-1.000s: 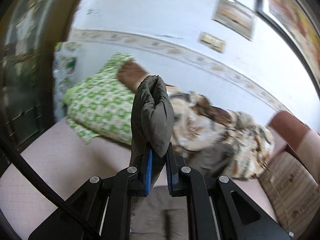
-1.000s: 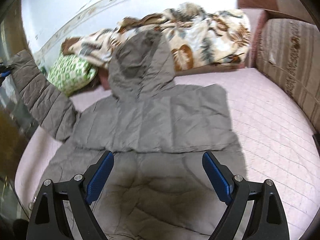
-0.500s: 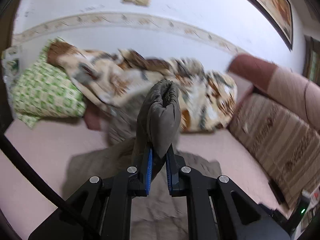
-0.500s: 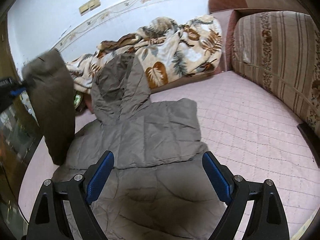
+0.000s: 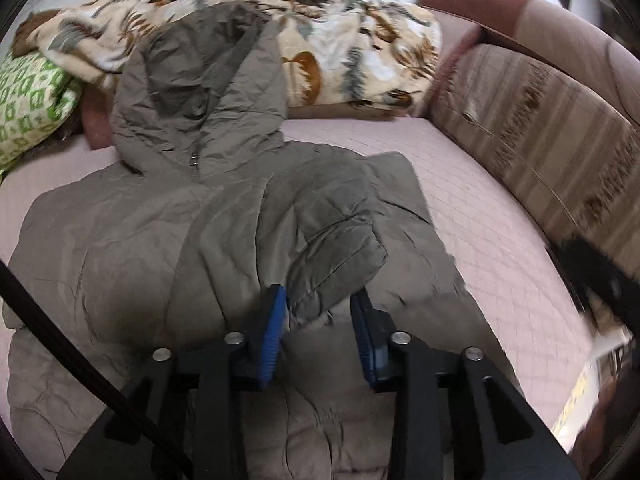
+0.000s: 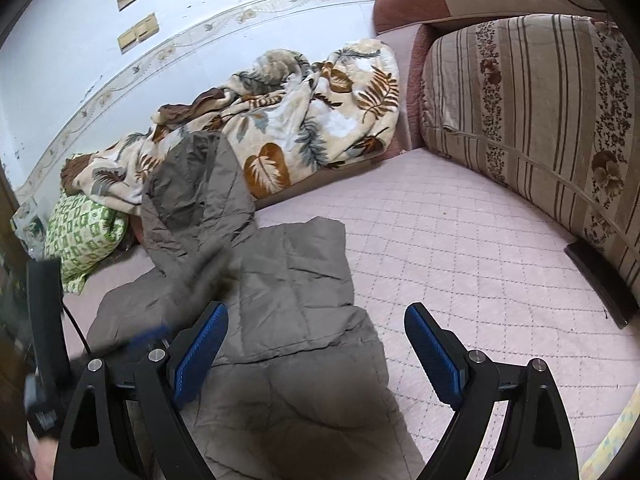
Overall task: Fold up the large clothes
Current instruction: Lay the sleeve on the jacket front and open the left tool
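Since the earlier frames the sleeve (image 5: pixel 320 236) has come down from the air and now lies folded across the chest of the jacket (image 5: pixel 120 264); the left gripper (image 5: pixel 320 320), clamped on the cuff before, now stands released, its blue pads parted with the cuff end lying loose between them.

Count: one jacket, grey-brown and quilted, spread flat on the pink quilted bed (image 6: pixel 460 248). One hood (image 5: pixel 200 92), pointing away toward the wall and resting against the blanket. One sleeve visible, laid over the body; the other cannot be made out. Two grippers, each with two blue-padded fingers. The right gripper (image 6: pixel 316 356) is wide open, gripping nothing, hovering over the jacket's lower right edge. One leaf-print blanket (image 6: pixel 304 132), bunched along the far side of the bed. One green-and-white pillow (image 6: pixel 80 228), at the far left beside the hood. One striped floral cushion (image 6: pixel 540 120) along the right side.

Hidden or unclear: the jacket's hem is cut off behind both grippers' frames. In the right wrist view the left gripper appears only as a blurred dark shape at the left edge, with a blurred smear over the jacket's shoulder. In the left wrist view the right edge is motion-blurred; a dark form there cannot be identified. A black cable (image 5: pixel 60 344) crosses the lower left corner, partly covering the jacket.
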`<state>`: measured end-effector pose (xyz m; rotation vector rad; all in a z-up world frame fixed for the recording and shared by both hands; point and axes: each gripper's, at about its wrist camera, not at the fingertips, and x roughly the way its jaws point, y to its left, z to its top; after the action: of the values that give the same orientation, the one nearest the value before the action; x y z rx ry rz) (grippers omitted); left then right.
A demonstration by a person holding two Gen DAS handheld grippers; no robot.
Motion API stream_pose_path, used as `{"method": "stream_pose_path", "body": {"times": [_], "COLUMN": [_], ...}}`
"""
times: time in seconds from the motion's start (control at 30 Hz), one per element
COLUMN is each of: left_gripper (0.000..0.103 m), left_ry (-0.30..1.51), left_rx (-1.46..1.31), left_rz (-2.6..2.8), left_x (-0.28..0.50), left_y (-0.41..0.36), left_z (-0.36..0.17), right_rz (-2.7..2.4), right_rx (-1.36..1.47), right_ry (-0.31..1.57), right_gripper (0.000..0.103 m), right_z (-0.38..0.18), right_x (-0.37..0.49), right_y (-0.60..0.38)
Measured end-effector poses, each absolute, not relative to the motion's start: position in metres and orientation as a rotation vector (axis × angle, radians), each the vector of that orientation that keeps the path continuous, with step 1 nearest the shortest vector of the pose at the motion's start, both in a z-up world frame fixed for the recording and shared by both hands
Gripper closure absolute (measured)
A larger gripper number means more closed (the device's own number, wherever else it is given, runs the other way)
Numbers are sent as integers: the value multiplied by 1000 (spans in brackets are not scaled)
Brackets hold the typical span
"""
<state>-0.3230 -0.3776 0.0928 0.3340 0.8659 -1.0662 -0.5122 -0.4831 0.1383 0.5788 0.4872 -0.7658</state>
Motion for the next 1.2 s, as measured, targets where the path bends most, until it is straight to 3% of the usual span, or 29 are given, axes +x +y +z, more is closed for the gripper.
{"method": "stream_pose_path", "body": {"times": [0.07,0.17,0.3,0.43,0.7,0.83,1.2], "left_gripper": [66,46,45,45,44,44,43], "left_ry": [822,715,675,684,769,793,779], "left_rx": [311,294,345,421,391,354,348], "left_rz": [-1098,-1042,-813,-564,-528,-539,-541], "left_x": [-323,-302,-240,-180,-149,-147,-147], "left_y": [-363,-336,-311,-286,-260,-259,-261], "left_z": [108,133,133,98,42,38,38], "right_rz": [-782,-762,-704,-624,-585,-593,-631], "right_rx": [583,572,509,486,411,425,379], "right_ry": [473,444,459,559,769,861,900], "right_gripper": [10,15,34,42,43,43,42], "right_z": [140,144,145,127,81,55,47], "right_x": [-512,-506,-477,-432,-365,-351,-344], "right_y": [-487,-487,-482,-479,-468,-469,-465]}}
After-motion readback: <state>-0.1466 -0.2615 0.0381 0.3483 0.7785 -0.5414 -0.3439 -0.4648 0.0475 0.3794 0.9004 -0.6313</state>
